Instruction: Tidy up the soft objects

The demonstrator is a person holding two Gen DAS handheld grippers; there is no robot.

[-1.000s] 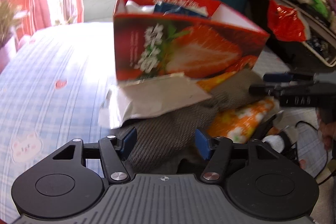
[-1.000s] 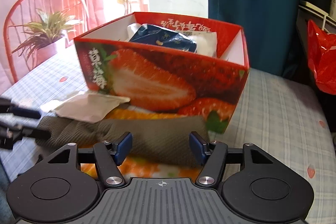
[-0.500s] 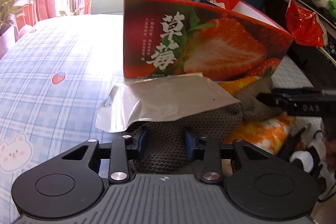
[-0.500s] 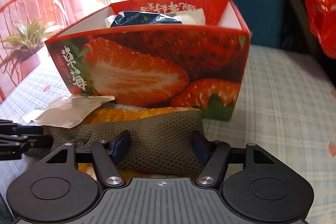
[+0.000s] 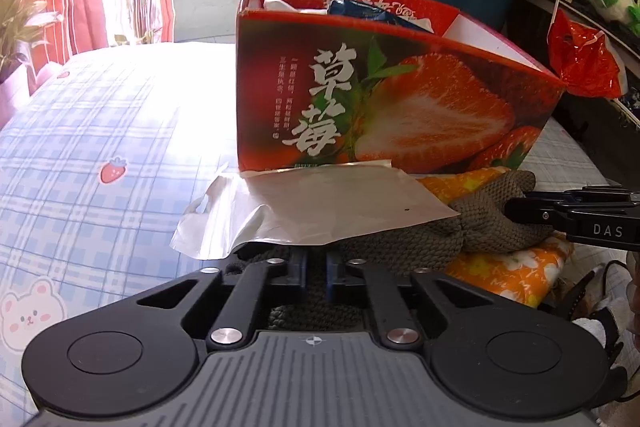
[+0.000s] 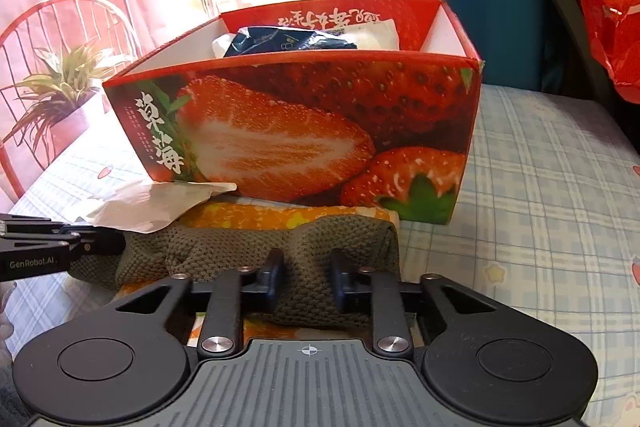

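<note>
An olive knitted cloth [image 5: 472, 231] [image 6: 248, 247] lies in front of a red strawberry box [image 5: 392, 107] [image 6: 304, 131], on top of an orange flowered cloth [image 5: 516, 267] [image 6: 280, 217]. My left gripper [image 5: 316, 269] is shut on one end of the knitted cloth. My right gripper [image 6: 306, 279] is shut on the other end, bunching it between the fingers. A silver-white bag [image 5: 304, 211] [image 6: 156, 201] lies over the knitted cloth's left part. The box holds a dark blue packet [image 6: 288, 41] and white soft items.
The checked bedsheet [image 5: 100, 155] [image 6: 552, 187] spreads left and right of the box. A red plastic bag [image 5: 580, 63] hangs at the right by a cluttered shelf. A red chair and a potted plant [image 6: 60, 87] stand at the left.
Both grippers have closed on the ends of the knitted cloth; a second ago both were open around it. Both have moved in closer to the cloth.
</note>
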